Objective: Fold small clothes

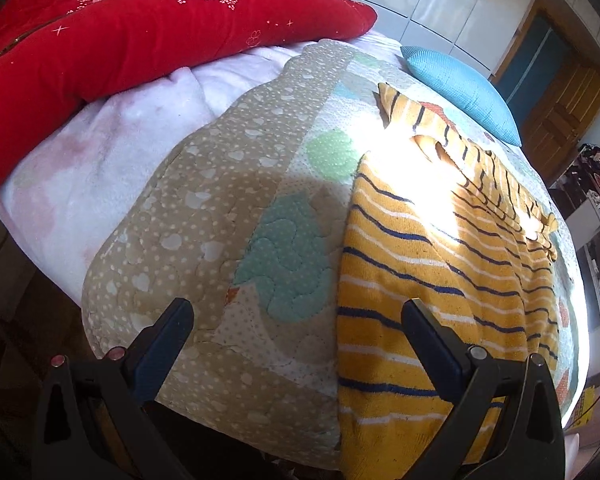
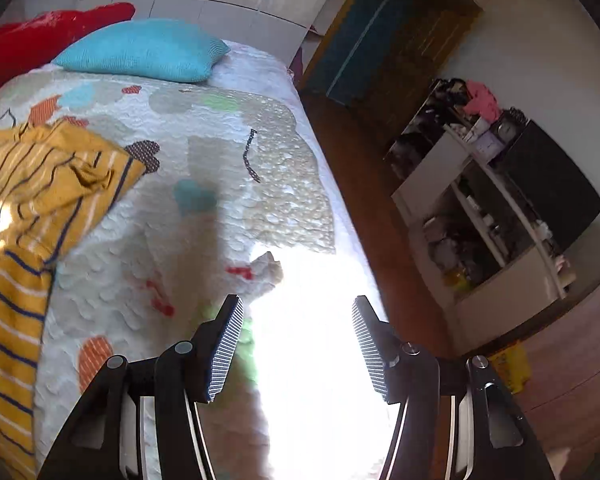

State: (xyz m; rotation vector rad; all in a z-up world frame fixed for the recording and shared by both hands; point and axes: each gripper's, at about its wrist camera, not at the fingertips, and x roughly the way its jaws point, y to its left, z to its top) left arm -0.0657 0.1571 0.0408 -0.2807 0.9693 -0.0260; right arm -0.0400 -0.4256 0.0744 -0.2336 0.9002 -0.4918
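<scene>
Both grippers point(image 1: 296, 308) point(image 2: 298, 306) hover, fingers apart.

Your left camera looks along the bed point(image 1: 204, 208) toward the red quilt point(image 1: 140, 32) — close above it. Your right camera faces the bed's far edge and shelves point(image 2: 496, 216). Both share the blue pillow point(image 1: 464, 92) and striped shirt point(image 2: 28, 208).
</scene>
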